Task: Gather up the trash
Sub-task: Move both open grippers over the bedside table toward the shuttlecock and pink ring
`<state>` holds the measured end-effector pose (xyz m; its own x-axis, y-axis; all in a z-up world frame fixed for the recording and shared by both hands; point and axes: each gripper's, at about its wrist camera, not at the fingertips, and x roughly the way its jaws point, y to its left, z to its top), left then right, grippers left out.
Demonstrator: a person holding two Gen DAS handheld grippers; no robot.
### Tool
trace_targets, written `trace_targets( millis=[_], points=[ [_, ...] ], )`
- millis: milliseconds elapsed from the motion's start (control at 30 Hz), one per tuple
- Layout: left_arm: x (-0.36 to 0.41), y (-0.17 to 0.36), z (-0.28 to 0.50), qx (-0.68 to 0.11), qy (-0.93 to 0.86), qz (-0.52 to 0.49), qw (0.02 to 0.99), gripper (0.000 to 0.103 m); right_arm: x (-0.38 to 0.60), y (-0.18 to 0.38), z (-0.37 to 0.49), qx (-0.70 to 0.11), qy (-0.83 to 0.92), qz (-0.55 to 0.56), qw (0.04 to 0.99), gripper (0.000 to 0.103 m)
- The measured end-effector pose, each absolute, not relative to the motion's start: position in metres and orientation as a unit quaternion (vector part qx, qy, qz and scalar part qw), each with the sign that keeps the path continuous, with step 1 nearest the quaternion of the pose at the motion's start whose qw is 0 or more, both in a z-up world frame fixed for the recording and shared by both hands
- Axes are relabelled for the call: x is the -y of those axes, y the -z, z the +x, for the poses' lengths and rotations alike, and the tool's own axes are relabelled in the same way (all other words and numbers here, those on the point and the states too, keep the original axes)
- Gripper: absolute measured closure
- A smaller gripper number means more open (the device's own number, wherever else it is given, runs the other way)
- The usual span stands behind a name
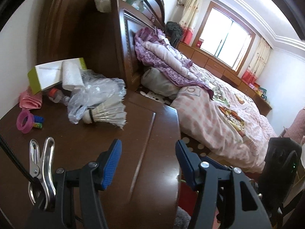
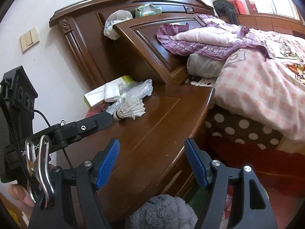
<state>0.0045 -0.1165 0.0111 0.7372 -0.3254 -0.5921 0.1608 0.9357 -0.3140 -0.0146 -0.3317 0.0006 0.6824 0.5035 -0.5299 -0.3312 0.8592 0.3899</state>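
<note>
I see a brown wooden table (image 1: 106, 152) next to a bed (image 1: 228, 118). I will use the table as my landmark.

At the far back corner of the table sits a little heap of trash. On top is one clear crinkly plastic bag (image 1: 95, 89). At the front of the heap lies one white feather shuttlecock (image 1: 106, 115), on its side, touching the bag. Behind the bag I see one white and green box (image 1: 47, 74) and one white roll (image 1: 71, 74) leaning on it. Under the box pokes one plastic bottle with a red cap (image 1: 57, 95). At the table's left edge are one pink cloth (image 1: 31, 100), one pink ring (image 1: 23, 121) and a small blue and green toy (image 1: 38, 122).

Behind the table stands the big wooden headboard (image 2: 152, 43). On top of it rest one white plastic bag (image 2: 114, 24) and one green pack (image 2: 148, 9).

My left gripper (image 1: 148, 164) hangs over the near part of the table, spread apart and holding nothing. The bare table top lies between it and the heap. In the right wrist view, its tip is just beside the shuttlecock.

My right gripper (image 2: 152, 164) is near the table's front edge, also spread apart and holding nothing. A gray fuzzy thing (image 2: 162, 211) sits below it.

The bed has one pink checked blanket (image 2: 257, 95) and one purple quilt (image 2: 200, 40).
</note>
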Motion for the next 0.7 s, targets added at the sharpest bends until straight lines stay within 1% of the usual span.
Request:
trace_targets(
  millis=[400,700],
  points=[
    [0.075,-0.004,0.012,-0.335,0.094,-0.134,0.928,0.041,0.295,0.007,-0.002,-0.337,-0.259,0.114,0.898,0.031],
    [0.021,0.006,0.015,-0.344,0.045,-0.164,0.924,0.041,0.247,-0.001,0.006,-0.338,-0.3,0.072,0.889,0.031]
  ],
)
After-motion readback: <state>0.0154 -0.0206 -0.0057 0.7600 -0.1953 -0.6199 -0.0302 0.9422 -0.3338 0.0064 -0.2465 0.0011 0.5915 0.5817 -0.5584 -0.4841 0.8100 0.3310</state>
